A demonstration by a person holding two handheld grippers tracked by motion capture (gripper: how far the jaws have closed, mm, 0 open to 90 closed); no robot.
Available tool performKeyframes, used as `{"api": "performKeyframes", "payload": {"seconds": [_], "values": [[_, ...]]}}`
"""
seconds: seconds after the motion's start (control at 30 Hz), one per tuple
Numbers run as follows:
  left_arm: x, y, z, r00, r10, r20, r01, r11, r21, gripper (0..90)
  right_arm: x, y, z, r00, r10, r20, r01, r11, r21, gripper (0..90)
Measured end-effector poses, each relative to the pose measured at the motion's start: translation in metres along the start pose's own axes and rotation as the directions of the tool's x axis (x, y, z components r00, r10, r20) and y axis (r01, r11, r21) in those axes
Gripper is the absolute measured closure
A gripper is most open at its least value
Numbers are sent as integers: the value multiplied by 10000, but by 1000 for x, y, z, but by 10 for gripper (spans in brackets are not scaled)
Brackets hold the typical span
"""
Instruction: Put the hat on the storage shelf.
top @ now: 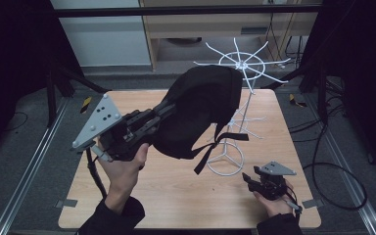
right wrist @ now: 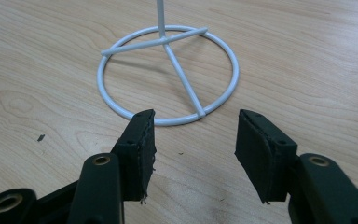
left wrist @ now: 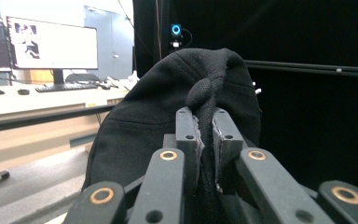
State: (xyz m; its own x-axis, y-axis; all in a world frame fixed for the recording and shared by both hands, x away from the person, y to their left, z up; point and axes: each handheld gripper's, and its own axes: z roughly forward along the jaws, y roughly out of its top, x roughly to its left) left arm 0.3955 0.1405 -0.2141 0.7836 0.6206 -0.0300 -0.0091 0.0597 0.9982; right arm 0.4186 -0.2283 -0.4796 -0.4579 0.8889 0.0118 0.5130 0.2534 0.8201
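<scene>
Black cap (top: pixel 203 110) hangs in the air at the centre of the high view, pinched by its fabric between the pressed-together jaws of the left gripper (top: pixel 169 108). It hovers beside the spoked top of a white wire rack (top: pixel 245 64) on the wooden table (top: pixel 176 196). Lower right, the right gripper (top: pixel 248 178) rests low with jaws spread, empty, near the rack's ring base. Lifting looks done; hanging it appears to remain.

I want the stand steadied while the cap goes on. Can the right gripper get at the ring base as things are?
Probably yes. The right gripper is open, low over the table, facing the white ring base with bare wood between.
</scene>
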Motion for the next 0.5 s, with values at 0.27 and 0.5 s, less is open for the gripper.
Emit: {"api": "performKeyframes", "payload": {"seconds": [0.27, 0.5], "values": [[2, -8, 6, 9999, -57, 105, 56, 9999, 145, 827, 0, 0, 0, 10000, 23, -6, -23, 10000, 26, 474], [3, -16, 4, 9997, -61, 225, 54, 9994, 343, 816, 1, 0, 0, 10000, 47, -13, -47, 10000, 63, 474]]}}
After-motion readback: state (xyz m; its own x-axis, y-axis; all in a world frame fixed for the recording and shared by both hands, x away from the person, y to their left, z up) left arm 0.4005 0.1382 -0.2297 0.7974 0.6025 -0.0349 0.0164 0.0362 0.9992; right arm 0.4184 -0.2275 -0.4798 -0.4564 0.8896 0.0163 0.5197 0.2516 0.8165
